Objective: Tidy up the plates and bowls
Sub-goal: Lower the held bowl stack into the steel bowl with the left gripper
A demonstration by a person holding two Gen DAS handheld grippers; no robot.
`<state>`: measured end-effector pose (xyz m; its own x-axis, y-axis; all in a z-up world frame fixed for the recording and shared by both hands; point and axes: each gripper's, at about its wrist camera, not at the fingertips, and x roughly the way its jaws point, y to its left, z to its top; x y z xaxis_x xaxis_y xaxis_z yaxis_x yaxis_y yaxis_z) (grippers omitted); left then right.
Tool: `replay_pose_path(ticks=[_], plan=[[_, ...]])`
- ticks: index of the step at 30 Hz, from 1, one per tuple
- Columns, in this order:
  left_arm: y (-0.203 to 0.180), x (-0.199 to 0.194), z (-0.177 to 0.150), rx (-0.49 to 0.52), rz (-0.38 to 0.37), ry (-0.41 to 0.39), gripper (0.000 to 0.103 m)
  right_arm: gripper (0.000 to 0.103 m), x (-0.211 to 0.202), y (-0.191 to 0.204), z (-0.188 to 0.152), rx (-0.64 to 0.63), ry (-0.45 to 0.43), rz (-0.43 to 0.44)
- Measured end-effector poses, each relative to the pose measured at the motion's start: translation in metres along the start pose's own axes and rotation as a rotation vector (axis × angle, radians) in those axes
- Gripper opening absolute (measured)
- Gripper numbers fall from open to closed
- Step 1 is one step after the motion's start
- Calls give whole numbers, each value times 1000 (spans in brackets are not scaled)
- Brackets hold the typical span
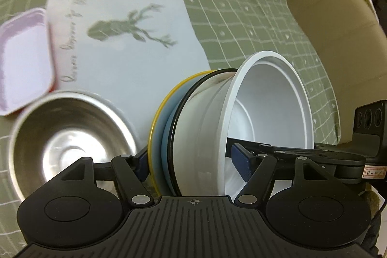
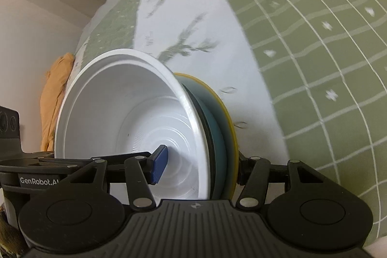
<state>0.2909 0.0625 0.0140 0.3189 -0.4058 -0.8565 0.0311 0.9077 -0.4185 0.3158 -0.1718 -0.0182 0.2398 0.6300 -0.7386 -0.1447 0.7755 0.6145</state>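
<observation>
Steel bowl (image 1: 70, 137) and pink tray (image 1: 24, 59) crowding left; deer-print cloth (image 1: 125, 40) open beyond

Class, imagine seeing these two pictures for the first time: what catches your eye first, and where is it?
A white plastic bowl nested on a black-rimmed dish and a blue plate with a yellow rim, tipped on edge at the centre, clamped by both tongs. Left of it sits a shiny steel bowl on the deer-printed white cloth.

White plastic bowl (image 1: 241, 122) atop black-rimmed dish and yellow-rimmed blue plate (image 1: 158, 122), stack tipped sideways.
</observation>
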Motion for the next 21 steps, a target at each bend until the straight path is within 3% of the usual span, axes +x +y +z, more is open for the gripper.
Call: replay_pose_path(ticks=[9, 17, 21], plan=[[61, -40, -14, -89, 21, -58, 73, 56, 33, 64, 2, -103, 55, 26], [119, -34, -32, -196, 1, -35, 73, 56, 85, 99, -8, -137, 159, 5], [135, -31, -35, -223, -36, -35, 73, 56, 94, 111, -13, -178, 152, -32]])
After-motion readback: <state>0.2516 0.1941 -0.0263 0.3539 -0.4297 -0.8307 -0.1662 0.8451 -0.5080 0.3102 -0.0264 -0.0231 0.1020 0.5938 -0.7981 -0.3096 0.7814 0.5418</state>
